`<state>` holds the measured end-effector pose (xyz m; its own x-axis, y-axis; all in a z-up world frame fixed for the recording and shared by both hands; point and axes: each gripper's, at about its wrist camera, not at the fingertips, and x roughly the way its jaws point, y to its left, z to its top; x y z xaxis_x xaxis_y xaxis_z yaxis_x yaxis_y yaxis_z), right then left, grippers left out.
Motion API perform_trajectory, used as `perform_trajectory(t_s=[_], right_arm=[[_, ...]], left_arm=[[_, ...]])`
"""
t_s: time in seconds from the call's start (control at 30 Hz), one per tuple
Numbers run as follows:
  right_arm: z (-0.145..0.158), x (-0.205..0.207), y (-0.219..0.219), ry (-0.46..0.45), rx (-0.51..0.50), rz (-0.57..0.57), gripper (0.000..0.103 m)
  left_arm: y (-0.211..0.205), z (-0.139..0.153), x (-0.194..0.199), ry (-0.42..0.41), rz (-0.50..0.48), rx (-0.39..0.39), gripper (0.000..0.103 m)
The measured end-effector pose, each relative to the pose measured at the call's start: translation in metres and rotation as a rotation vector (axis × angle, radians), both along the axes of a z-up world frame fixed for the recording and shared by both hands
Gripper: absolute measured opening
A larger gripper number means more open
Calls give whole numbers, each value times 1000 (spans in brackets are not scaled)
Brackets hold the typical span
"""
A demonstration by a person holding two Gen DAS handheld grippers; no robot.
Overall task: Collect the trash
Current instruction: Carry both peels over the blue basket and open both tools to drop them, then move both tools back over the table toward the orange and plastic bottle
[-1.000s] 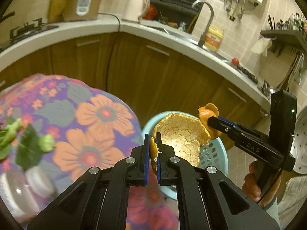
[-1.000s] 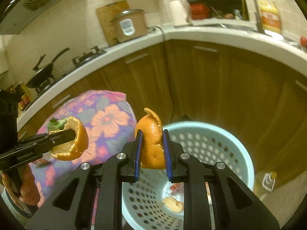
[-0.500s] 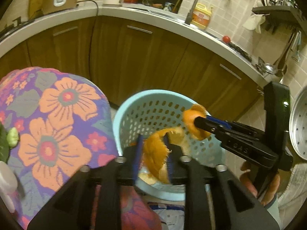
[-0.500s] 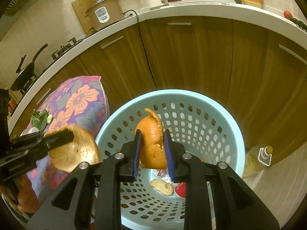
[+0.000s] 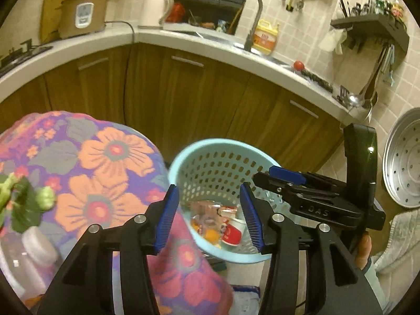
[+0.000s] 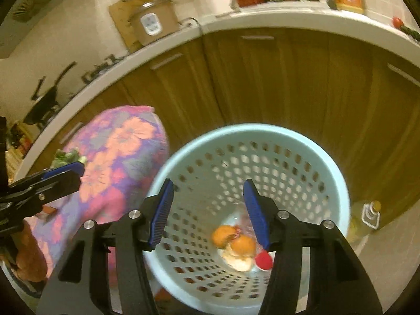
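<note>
Wooden kitchen cabinets (image 5: pixel 210 97) under a pale curved worktop (image 5: pixel 183 42) are seen behind a light blue perforated basket (image 6: pixel 309 155) standing on the floor.

Both tools are held over the basket with nothing gripped: the left tool (image 5: pixel 210 216) is spread wide, its blue pads (image 5: pixel 166 220) well apart, and the right tool (image 6: pixel 208 214) is likewise spread, its blue pads (image 6: pixel 256 214) apart. Orange peel pieces (image 6: pixel 233 241) are seen lying at the bottom of the basket, beside a red-capped item (image 6: pixel 263 261) and other wrappers that are too blurred to be told apart. A desk covered with a floral cloth (image 5: pixel 105 173) is seen just beside the basket, with green leaves (image 5: pixel 23 204) near its left edge. A rice cooker (image 5: pixel 82 14) and a white kettle (image 5: pixel 155 9) are set on the worktop, and a bottle (image 6: pixel 368 216) is stood on the floor beside the basket.
</note>
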<state>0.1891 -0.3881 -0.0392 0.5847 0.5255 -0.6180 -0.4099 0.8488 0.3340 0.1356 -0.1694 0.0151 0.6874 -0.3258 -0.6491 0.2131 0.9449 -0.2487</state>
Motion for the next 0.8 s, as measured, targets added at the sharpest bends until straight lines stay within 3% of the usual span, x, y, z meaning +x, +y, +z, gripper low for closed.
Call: perform_trajectory(t_s=[0.37,0.63,0.8], right_arm=[[50,-30,98,-93,8,232,51],[51,-45,180,-93,-35,376,51],[45,-37,219,-79,-59,431,52]], left_arm=[[72,48,-59,-126,99,-2,54],[156,69,-110,-186,242,21,58],[217,60,-128,-158,351,49,60]])
